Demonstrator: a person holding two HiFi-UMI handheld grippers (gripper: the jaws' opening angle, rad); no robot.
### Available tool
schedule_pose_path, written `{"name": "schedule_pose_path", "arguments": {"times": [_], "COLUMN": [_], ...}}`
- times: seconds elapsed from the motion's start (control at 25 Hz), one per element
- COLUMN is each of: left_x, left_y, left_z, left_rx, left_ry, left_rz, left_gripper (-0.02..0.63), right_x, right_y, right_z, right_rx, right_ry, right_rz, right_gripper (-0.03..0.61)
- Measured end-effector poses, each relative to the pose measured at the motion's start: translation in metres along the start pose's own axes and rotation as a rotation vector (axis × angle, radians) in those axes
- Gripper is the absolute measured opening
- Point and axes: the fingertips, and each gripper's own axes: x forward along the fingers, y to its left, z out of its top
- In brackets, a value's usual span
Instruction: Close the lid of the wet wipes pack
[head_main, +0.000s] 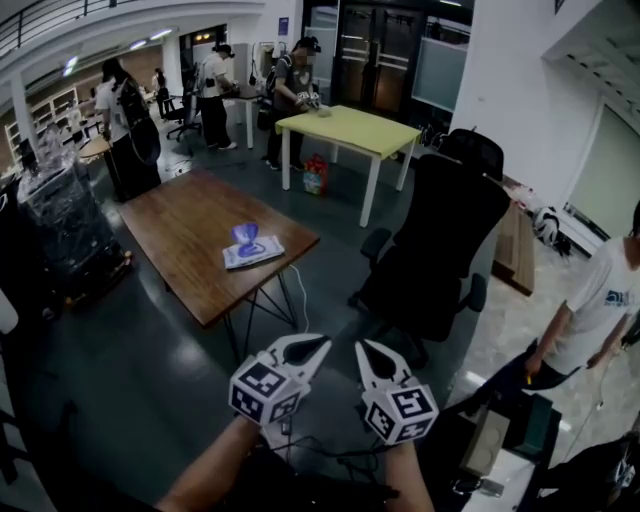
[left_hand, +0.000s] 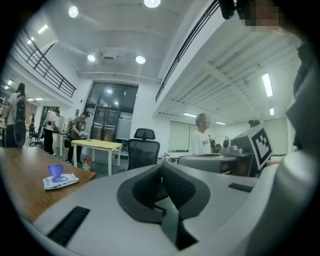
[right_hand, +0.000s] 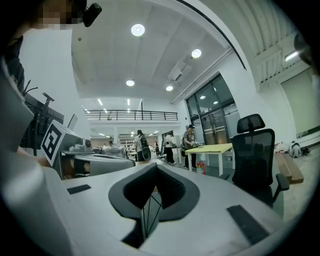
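Wet wipes pack (head_main: 253, 254) lies flat on the brown table (head_main: 180, 225), near its front right corner and well apart from both grippers. It looks soft and light, so it is likely to slide if shoved. Its blue lid (head_main: 247, 237) stands up, probably thin hinged plastic, best pressed at its free edge. The left gripper (head_main: 305, 348) and right gripper (head_main: 375, 355) have their jaws closed on nothing.

You stand on a dark grey glossy floor (head_main: 130, 350). A brown wooden table (head_main: 190, 235) is ahead, a black high-backed office chair (head_main: 445, 240) off its right corner, a yellow-topped white-legged table (head_main: 350, 128) beyond. Round ceiling lights (right_hand: 138, 30) glow overhead.
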Motion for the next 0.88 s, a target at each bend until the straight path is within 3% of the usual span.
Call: {"name": "schedule_pose_path", "arguments": {"times": [0.36, 0.88], "left_x": [-0.023, -0.055], "left_y": [0.082, 0.201], "left_z": [0.000, 0.003], "left_rx": [-0.030, -0.068], "left_ry": [-0.003, -0.014], "left_rz": [0.091, 0.125], "left_gripper": [0.005, 0.005], "right_x": [0.080, 0.198], "right_y": [0.032, 0.078], "right_z": [0.001, 0.010], "right_rx": [-0.016, -0.068], "right_ry": [0.023, 0.055], "right_rz": [0.110, 0.140], "right_gripper": [0.011, 0.011]}}
